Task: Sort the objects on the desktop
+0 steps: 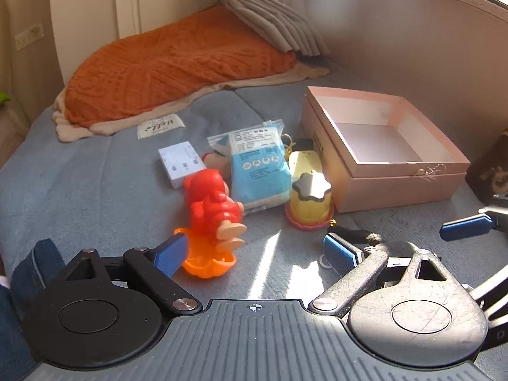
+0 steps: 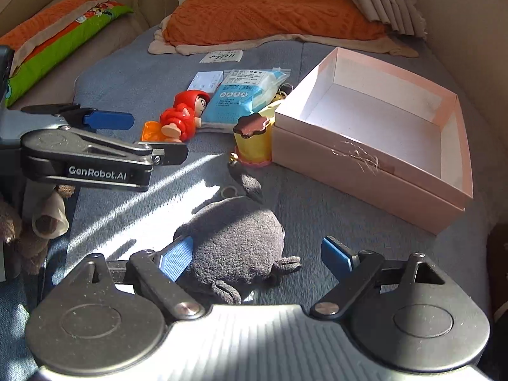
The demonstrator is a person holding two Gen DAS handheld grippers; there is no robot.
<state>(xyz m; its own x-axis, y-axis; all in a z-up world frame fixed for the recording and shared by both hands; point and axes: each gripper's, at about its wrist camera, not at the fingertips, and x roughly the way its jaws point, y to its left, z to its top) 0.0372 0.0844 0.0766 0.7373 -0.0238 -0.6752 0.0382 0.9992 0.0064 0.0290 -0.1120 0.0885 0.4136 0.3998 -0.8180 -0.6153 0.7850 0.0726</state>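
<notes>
Both grippers were spread wide, nothing gripped. The right gripper [image 2: 257, 257] straddled a grey plush [image 2: 235, 238], pads not pressing. The left gripper [image 1: 260, 254], stamped "GenRobot.AI", hovered by the red figure [image 1: 212, 203]. The pink box [image 2: 374, 165] sat empty at 2 o'clock; the tag [image 2: 222, 56] at 12 read "Hello".

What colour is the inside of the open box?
White inside, pink outside the box; right wrist view shows it best.
</notes>
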